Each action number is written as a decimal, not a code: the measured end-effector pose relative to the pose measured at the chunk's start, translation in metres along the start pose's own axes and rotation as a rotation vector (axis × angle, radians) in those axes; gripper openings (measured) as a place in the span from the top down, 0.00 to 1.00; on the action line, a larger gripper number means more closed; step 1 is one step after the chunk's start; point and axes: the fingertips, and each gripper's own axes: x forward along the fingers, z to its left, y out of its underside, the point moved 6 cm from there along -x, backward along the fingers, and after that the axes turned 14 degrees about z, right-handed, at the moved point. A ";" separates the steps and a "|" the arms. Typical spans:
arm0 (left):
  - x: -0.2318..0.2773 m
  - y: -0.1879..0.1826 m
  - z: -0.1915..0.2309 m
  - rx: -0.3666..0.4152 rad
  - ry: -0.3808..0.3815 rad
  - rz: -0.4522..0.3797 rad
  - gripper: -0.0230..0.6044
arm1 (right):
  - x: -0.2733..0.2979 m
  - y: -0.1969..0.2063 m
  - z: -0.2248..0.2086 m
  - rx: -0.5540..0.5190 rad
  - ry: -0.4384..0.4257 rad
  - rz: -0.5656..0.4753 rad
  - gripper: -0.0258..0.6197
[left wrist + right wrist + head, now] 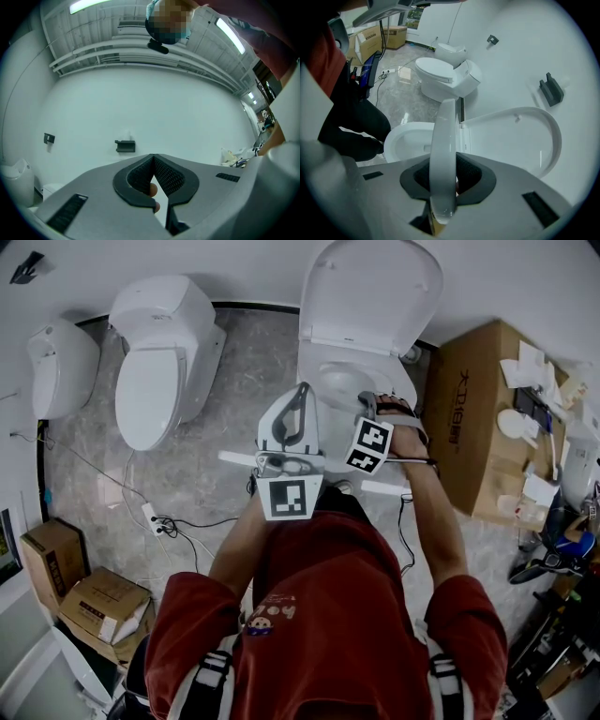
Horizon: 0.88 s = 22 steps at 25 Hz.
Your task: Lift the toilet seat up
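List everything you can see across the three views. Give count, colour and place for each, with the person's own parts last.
nearest toilet: one, white, straight ahead
lid: one, white, up against the wall
toilet seat: one, white, lifted off the bowl, short of the lid
second toilet: one, white, to the left, lid down
smaller fixture: one, white, far left
cardboard boxes: at least three, brown, a large one at right, two lower left
power strip: one, white, on the floor with cables
wall brackets: two, dark, on the white wall
left gripper: one, grey, shut, empty
right gripper: one, grey, shut on the seat's rim
red shirt: one, on the person
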 end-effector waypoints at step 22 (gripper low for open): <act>0.032 -0.011 0.024 -0.012 0.071 -0.040 0.95 | -0.010 0.000 -0.046 0.040 0.045 0.057 0.82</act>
